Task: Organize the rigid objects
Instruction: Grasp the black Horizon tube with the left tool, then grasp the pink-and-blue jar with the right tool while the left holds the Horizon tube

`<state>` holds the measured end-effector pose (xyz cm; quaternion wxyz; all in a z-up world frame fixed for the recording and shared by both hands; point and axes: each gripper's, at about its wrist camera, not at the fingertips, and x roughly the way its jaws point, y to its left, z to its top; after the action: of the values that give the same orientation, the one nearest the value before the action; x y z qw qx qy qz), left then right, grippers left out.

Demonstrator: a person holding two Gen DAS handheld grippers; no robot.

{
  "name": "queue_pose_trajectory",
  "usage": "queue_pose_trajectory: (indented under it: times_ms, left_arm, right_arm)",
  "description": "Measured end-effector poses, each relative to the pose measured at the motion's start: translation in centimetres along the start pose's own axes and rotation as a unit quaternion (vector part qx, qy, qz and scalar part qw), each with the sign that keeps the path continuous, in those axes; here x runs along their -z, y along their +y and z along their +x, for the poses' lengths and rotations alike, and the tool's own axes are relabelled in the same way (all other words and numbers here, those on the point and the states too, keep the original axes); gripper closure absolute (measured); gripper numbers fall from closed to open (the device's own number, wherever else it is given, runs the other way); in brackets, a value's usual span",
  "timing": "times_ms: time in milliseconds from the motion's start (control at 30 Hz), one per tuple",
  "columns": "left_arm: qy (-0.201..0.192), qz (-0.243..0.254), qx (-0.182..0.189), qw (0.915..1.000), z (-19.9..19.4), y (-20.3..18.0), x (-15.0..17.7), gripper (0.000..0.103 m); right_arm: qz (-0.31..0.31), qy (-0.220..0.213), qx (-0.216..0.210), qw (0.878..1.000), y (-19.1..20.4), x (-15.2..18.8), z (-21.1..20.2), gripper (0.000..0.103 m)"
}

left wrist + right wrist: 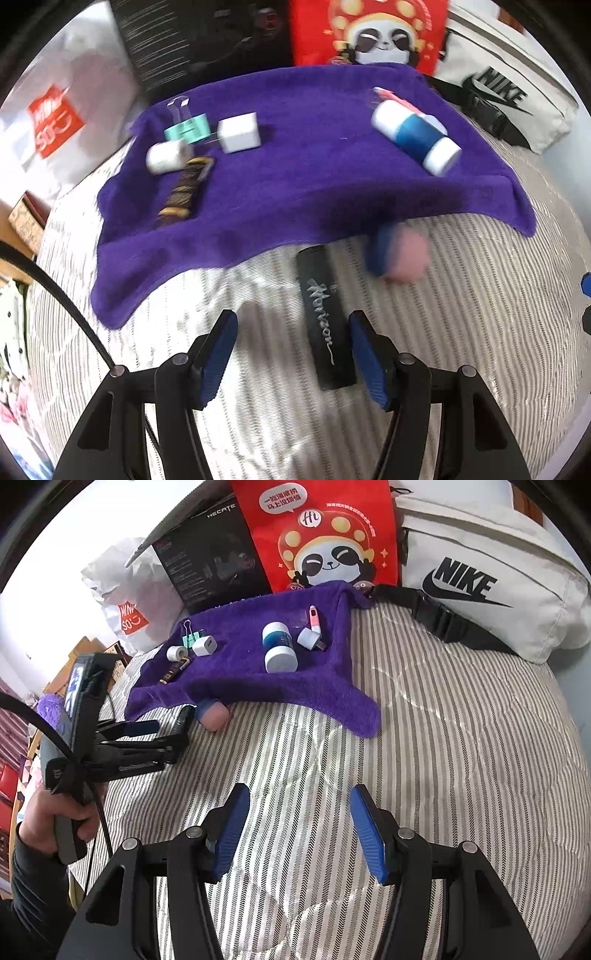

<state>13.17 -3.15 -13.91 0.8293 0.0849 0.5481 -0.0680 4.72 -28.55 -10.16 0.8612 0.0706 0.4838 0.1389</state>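
A purple towel (295,177) (236,672) lies on the striped bed. On it are a white-and-blue bottle (415,136) (279,646), a white charger cube (239,132) (204,646), a teal binder clip (188,127) (189,637), a small white roll (166,156) (177,652) and a dark patterned stick (184,192) (175,672). A black "Horizon" case (327,317) and a pink-and-blue eraser (399,256) (214,716) lie on the bed at the towel's near edge. My left gripper (293,354) (162,734) is open, the case beside its right finger. My right gripper (299,830) is open and empty over bare bedding.
A white Nike bag (491,590) with a black strap, a red panda bag (325,535), a black box (210,565) and a white Miniso bag (125,602) line the back. A pink-tipped stick and a white adapter (310,637) lie on the towel's right part.
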Motion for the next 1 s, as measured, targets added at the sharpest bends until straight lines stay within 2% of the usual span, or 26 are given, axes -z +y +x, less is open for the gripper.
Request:
queue_pose_trajectory:
  times_ms: [133,200,233,267,500,600,667,767,833,933,1000]
  left_arm:
    - [-0.014,0.008,0.021,0.9996,0.2,0.0,-0.1,0.044]
    - [-0.02,0.008,0.036,0.9991,0.3,-0.2,-0.3,0.055]
    - [-0.022,0.002,0.038,0.999,0.2,-0.2,-0.6,0.072]
    - [-0.024,-0.008,0.033,0.9991,0.2,0.0,-0.6,0.079]
    - [-0.028,-0.005,0.028,0.9992,0.2,-0.3,-0.6,0.079]
    - [-0.033,0.012,0.032,0.9989,0.1,-0.4,-0.3,0.082]
    - [-0.026,0.003,0.036,0.999,-0.1,0.4,-0.1,0.082]
    - [-0.025,-0.006,0.007,0.9996,-0.6,2.5,1.3,0.082]
    - [-0.026,-0.017,0.015,0.9994,-0.9,4.2,2.3,0.082]
    - [-0.025,-0.035,0.001,0.9991,-1.3,6.6,3.8,0.082]
    - [-0.032,-0.04,0.012,0.9986,-1.4,7.4,4.4,0.082]
  right_arm:
    - [0.004,0.004,0.0,1.0,-0.2,0.0,0.5,0.047]
    - [0.003,0.007,0.001,1.0,-0.2,0.1,0.6,0.047]
    - [0.002,0.007,0.002,1.0,-0.2,0.1,0.6,0.047]
    - [0.001,0.008,0.002,1.0,-0.2,0.1,0.6,0.047]
    - [-0.001,0.016,-0.001,1.0,0.1,0.2,1.3,0.047]
    - [-0.008,0.017,-0.007,1.0,0.8,0.1,1.7,0.047]
    - [-0.016,0.02,-0.011,1.0,1.4,0.0,2.1,0.047]
    - [-0.029,0.02,-0.017,0.999,2.6,-0.3,2.8,0.047]
    - [-0.041,0.021,-0.023,0.999,3.7,-0.6,3.6,0.047]
    - [-0.067,0.02,-0.021,0.997,5.5,-1.0,4.7,0.047]
    - [-0.079,0.015,-0.026,0.996,6.5,-1.4,5.3,0.047]
